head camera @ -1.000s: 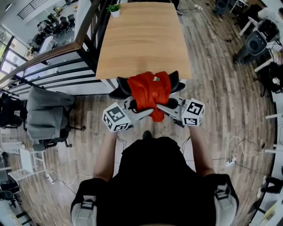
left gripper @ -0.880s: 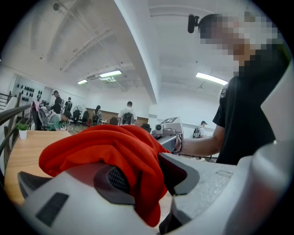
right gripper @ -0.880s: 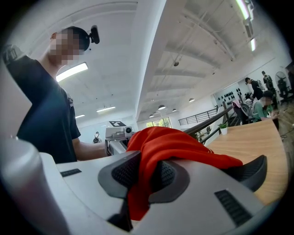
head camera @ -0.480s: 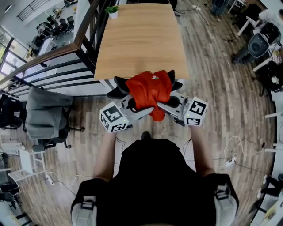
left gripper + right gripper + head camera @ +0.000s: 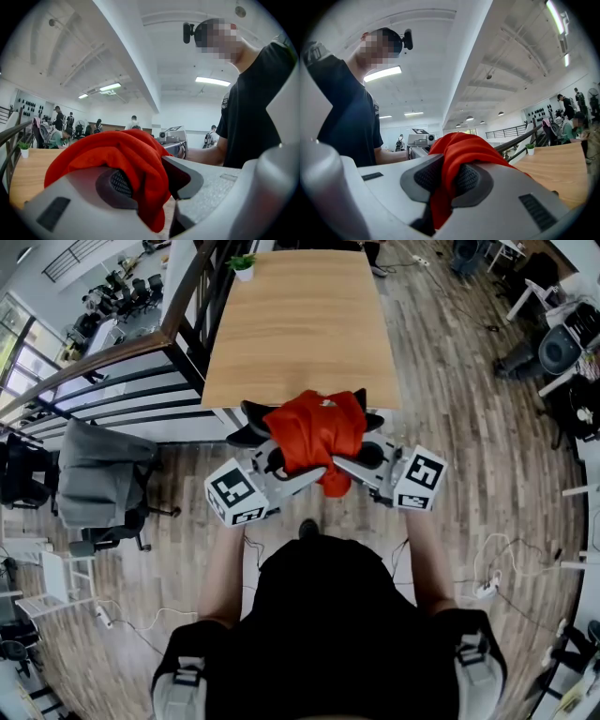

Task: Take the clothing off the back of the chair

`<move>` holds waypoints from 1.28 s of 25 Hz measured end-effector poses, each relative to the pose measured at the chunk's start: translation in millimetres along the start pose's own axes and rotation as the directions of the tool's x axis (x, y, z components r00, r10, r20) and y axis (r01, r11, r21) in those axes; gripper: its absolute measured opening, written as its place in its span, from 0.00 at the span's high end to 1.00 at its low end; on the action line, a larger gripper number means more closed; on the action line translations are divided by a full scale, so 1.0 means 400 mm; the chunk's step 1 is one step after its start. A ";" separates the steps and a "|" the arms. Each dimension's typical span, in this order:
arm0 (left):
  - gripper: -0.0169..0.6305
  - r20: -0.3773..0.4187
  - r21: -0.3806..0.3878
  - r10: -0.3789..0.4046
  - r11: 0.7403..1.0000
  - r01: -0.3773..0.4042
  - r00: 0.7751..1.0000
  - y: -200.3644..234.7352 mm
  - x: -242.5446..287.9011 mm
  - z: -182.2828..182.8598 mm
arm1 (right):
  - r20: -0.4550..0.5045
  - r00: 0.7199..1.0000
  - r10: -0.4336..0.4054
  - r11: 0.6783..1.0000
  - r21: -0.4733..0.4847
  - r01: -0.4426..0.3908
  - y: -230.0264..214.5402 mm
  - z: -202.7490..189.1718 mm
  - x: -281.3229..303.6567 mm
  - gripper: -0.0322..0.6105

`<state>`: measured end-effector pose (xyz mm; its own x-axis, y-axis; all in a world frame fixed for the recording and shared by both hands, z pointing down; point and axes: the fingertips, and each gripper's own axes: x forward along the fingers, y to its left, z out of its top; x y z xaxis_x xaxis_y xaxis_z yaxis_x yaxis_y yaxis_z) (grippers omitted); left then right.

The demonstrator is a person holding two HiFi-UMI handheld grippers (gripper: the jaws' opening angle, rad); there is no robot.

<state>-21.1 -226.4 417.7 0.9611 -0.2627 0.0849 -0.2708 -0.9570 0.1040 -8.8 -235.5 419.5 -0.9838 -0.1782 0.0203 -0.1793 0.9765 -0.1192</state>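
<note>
A red garment [image 5: 314, 432] hangs bunched between two hand-held grippers, over the back of a black office chair [image 5: 251, 423] and just before the near edge of a wooden tabletop [image 5: 300, 324]; whether the cloth touches the chair cannot be told. The left gripper [image 5: 278, 458] has its fingers [image 5: 187, 180] closed on a thick fold of the red fabric, which drapes over one finger and drops down between the two. The right gripper [image 5: 356, 460] pinches another fold tightly between its fingers [image 5: 424, 176], with cloth spilling out above and below the pads. Both grippers point level, towards each other, with the garment heaped across them. The person in a black shirt [image 5: 328, 615] stands on a wood-plank floor [image 5: 469, 427]. A small potted plant [image 5: 244, 263] sits at the tabletop's far corner. A grey jacket [image 5: 98, 474] covers another chair to the left.
</note>
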 end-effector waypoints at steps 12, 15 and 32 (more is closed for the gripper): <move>0.74 0.014 0.032 0.057 0.998 -0.058 0.998 -0.095 0.020 0.098 | 0.012 1.000 -0.021 1.000 -0.012 0.021 0.078 0.112 -0.059 0.88; 0.74 0.020 0.044 0.068 0.997 -0.069 0.997 -0.129 0.023 0.114 | 0.020 1.000 -0.005 0.999 -0.032 0.005 0.107 0.126 -0.079 0.88; 0.74 0.004 0.028 0.127 0.992 -0.127 0.992 -0.297 0.051 0.081 | 0.034 0.998 0.052 0.999 -0.009 -0.051 0.243 0.089 -0.177 0.88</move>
<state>32.6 -122.0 375.0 0.9193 -0.3824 0.0934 -0.3889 -0.9190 0.0648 43.5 -132.5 371.2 -0.9911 -0.1315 -0.0196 -0.1286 0.9855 -0.1108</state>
